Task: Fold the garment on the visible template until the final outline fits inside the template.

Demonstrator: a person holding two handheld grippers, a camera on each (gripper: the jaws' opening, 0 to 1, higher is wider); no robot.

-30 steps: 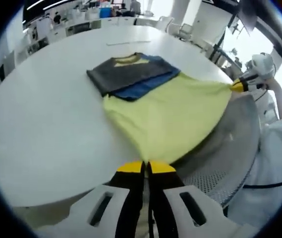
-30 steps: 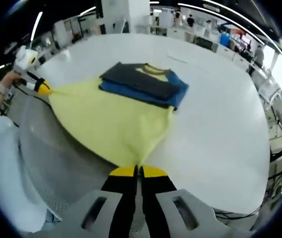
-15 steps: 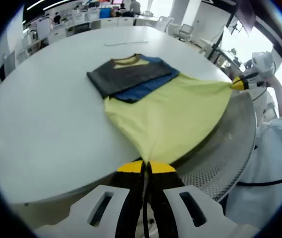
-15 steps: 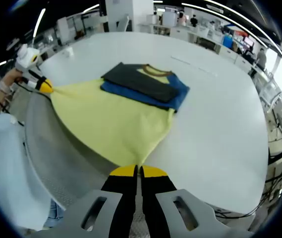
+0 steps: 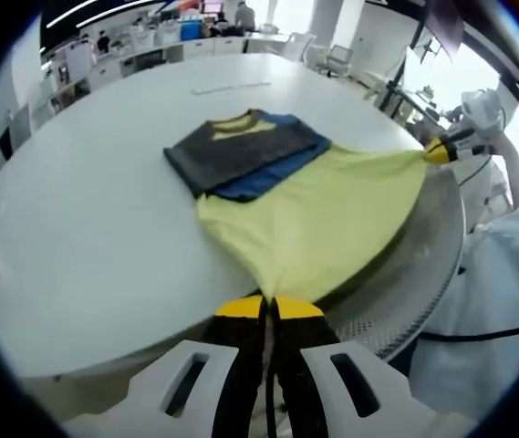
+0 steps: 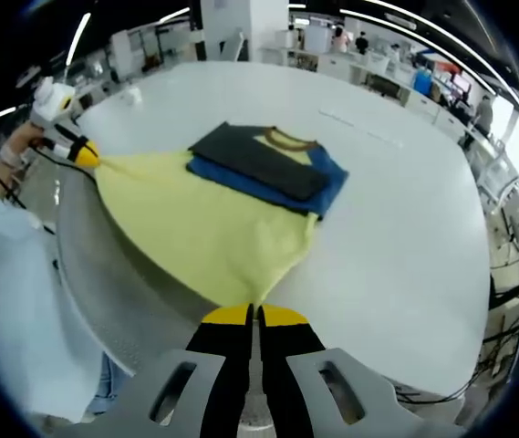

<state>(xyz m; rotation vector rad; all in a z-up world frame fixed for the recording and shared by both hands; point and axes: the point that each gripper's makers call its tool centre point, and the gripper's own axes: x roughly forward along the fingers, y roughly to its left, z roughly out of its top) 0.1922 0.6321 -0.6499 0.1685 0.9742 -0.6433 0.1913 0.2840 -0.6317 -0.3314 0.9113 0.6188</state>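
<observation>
A yellow shirt (image 5: 318, 214) with blue sleeves and a dark grey folded part (image 5: 236, 146) lies on a round white table (image 5: 86, 210). Its yellow lower half (image 6: 204, 228) is stretched out past the table's near edge. My left gripper (image 5: 269, 307) is shut on one bottom corner of the hem, and it shows at the left as yellow tips (image 6: 81, 151) in the right gripper view. My right gripper (image 6: 254, 315) is shut on the other bottom corner, seen far right (image 5: 436, 151) in the left gripper view. I cannot make out a template.
A perforated metal rim (image 5: 405, 292) runs under the table's near edge. A person in pale clothing (image 5: 501, 301) stands close to it. A thin strip (image 5: 232, 87) lies on the far side of the table. Desks and chairs fill the room behind.
Both cameras have risen and pulled back a little, and the shirt sits slightly further off. The hem stays stretched between the two grippers, both still shut on it.
</observation>
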